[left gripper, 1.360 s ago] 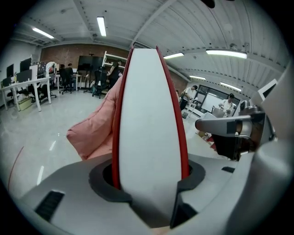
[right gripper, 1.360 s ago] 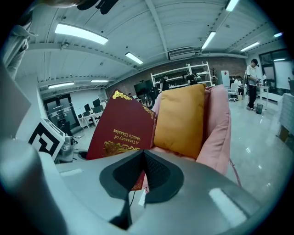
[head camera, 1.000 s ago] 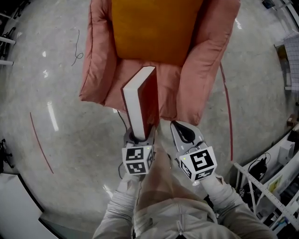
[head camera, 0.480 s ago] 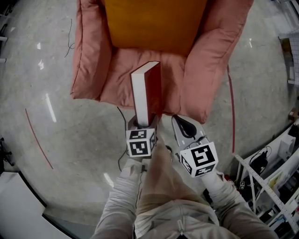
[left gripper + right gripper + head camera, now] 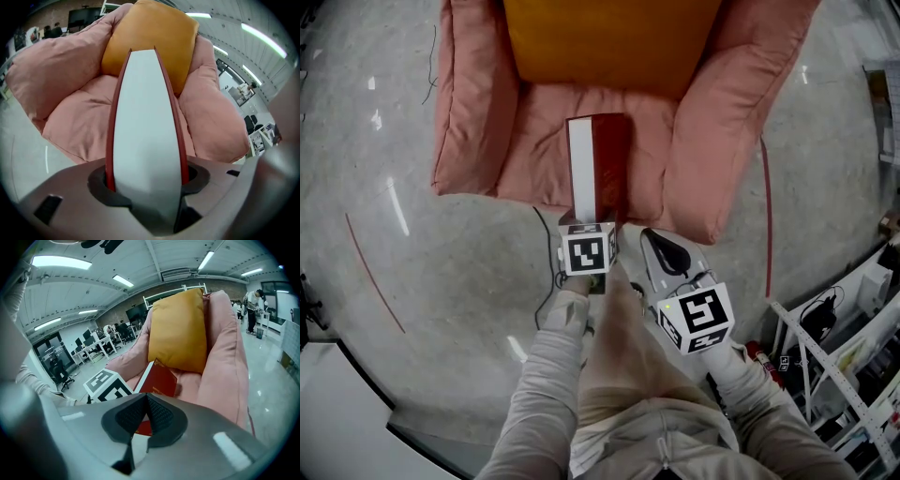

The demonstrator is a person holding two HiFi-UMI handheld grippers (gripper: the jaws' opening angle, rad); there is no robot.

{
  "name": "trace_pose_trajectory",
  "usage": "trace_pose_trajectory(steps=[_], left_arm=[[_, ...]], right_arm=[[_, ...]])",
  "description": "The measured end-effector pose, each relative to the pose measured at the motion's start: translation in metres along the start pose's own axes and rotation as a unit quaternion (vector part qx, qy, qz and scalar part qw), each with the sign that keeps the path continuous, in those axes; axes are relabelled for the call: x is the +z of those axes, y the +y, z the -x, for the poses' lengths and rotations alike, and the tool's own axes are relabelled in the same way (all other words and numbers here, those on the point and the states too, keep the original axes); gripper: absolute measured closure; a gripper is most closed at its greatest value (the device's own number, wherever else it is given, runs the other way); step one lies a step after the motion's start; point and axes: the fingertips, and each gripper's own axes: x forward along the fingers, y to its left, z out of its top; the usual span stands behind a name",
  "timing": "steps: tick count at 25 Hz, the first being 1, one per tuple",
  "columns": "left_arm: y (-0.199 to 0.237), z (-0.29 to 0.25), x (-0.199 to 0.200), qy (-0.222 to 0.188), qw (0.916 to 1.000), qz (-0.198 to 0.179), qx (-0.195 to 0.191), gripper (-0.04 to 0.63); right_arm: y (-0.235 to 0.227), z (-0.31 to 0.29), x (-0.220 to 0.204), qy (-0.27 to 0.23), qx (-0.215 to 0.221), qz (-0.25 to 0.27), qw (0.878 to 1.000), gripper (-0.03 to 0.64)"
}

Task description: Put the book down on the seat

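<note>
A thick book [image 5: 598, 169] with a red cover and white page edges is held at its near end by my left gripper [image 5: 589, 223], which is shut on it. The book reaches forward over the pink armchair's seat [image 5: 534, 150], in front of the orange cushion [image 5: 600, 42]. In the left gripper view the book [image 5: 146, 131] stands edge-on between the jaws of the left gripper [image 5: 146, 183], with the seat [image 5: 79, 126] beyond. My right gripper [image 5: 666, 253] is shut and empty, just right of the left one at the chair's front. The right gripper [image 5: 146, 416] sees the book's [image 5: 159, 378] red cover.
The chair's padded arms [image 5: 727, 112] flank the seat on both sides. A thin cable [image 5: 546, 272] and a red floor line [image 5: 764, 225] lie near the chair. Metal shelving [image 5: 834, 375] stands at the lower right, a white surface [image 5: 328, 412] at the lower left.
The left gripper has carried the book forward over the seat. The chair has drawn closer in the head view. The right gripper has kept its place beside the left.
</note>
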Motion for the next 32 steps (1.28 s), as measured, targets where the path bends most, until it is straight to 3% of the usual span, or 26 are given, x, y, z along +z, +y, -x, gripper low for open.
trace_pose_trajectory(steps=[7, 13, 22, 28, 32], left_arm=[[0.022, 0.000, 0.000, 0.016, 0.9986, -0.011, 0.049, 0.288], [0.044, 0.018, 0.008, -0.018, 0.9955, 0.008, 0.093, 0.222], [0.062, 0.043, 0.015, -0.061, 0.9875, 0.018, 0.144, 0.195], [0.063, 0.057, 0.014, -0.072, 0.9857, 0.006, 0.153, 0.195], [0.055, 0.078, 0.009, -0.071, 0.9855, 0.022, 0.152, 0.195]], right_arm=[[0.003, 0.001, 0.005, -0.005, 0.006, 0.000, 1.000, 0.617], [0.006, 0.006, 0.009, -0.008, 0.016, 0.007, 1.000, 0.617], [0.019, 0.014, 0.010, -0.010, 0.030, 0.018, 0.999, 0.617], [0.023, 0.023, 0.016, -0.019, 0.032, 0.022, 0.999, 0.617], [0.029, 0.034, 0.022, -0.026, 0.034, 0.029, 0.999, 0.617]])
